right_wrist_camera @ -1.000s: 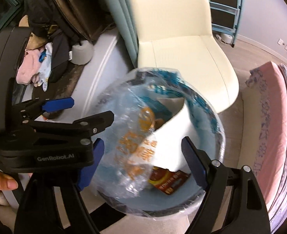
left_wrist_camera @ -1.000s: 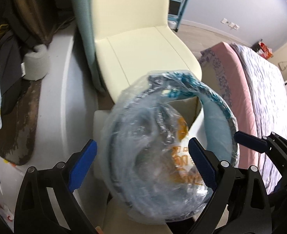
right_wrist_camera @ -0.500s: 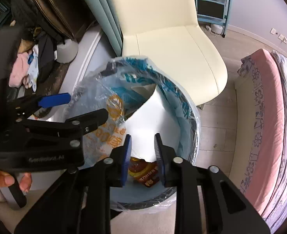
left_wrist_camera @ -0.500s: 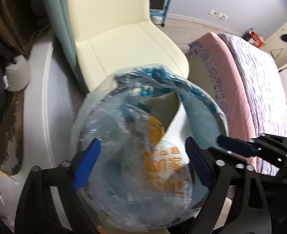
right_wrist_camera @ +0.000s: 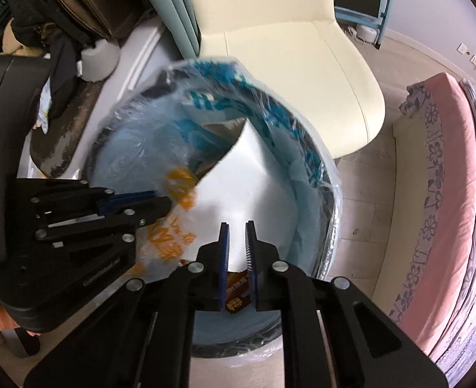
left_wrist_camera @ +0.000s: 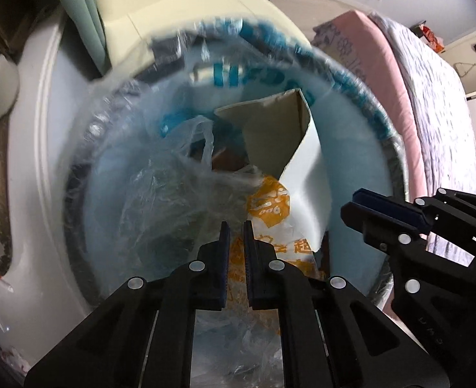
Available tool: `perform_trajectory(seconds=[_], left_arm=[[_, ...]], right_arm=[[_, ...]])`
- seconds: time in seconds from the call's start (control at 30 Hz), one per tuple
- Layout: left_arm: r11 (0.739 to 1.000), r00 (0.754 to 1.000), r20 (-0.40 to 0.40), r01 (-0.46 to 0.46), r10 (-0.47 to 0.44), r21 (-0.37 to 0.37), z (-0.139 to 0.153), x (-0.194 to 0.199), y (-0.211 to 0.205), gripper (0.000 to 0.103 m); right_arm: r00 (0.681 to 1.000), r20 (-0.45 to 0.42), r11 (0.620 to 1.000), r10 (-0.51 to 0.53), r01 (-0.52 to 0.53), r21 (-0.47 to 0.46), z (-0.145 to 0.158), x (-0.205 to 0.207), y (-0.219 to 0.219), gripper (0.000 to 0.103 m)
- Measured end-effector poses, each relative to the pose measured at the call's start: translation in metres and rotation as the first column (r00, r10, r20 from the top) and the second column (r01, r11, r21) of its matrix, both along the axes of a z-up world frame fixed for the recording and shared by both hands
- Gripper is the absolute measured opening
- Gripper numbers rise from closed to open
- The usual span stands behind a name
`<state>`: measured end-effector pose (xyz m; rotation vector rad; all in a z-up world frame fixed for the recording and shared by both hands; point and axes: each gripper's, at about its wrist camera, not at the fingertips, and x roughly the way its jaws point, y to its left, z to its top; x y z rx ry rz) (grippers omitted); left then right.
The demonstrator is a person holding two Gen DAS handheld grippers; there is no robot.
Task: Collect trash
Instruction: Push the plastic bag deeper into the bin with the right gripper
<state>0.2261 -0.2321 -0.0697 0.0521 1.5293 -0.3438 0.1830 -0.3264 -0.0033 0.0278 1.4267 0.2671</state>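
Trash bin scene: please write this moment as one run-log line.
left tool: closing on plastic bag | right tool: closing above white cardboard | trash bin: lined, full

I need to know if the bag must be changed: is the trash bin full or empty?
Partly full. Inside the trash bin lie a cardboard piece and a crumpled plastic bag, all below the rim.

Left gripper (left_wrist_camera: 234, 226) and right gripper (right_wrist_camera: 237, 228) — wide apart earlier — have just been closing to narrow gaps; both are sinking nearer the lined bin (left_wrist_camera: 389, 148), nothing visibly pinched.
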Motion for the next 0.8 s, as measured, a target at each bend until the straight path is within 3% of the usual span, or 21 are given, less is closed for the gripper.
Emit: perform_trajectory(seconds=[0.3,0.47,0.8], left_arm=[[1.0,0.999,-0.051,-0.011,0.012,0.013,-0.027,0.003,-0.002,0.007],[0.997,0.992,-0.11,-0.062,0.066,0.036,-0.051,0.006,0.009,0.007],[0.997,0.988,-0.127,-0.083,0.084,0.008,-0.066,0.012,0.02,0.005]], right_arm=[[0.995,-0.095,0.999,0.03,-0.033,-0.031,-0.035,0.011,0.013,0.012],[0.986,-0.167,0.997,0.015,-0.026,-0.067,-0.059,0.023,0.019,0.011],[0.983,-0.182,0.999,0.012,-0.02,-0.045,-0.07,0.034,0.02,0.006]])
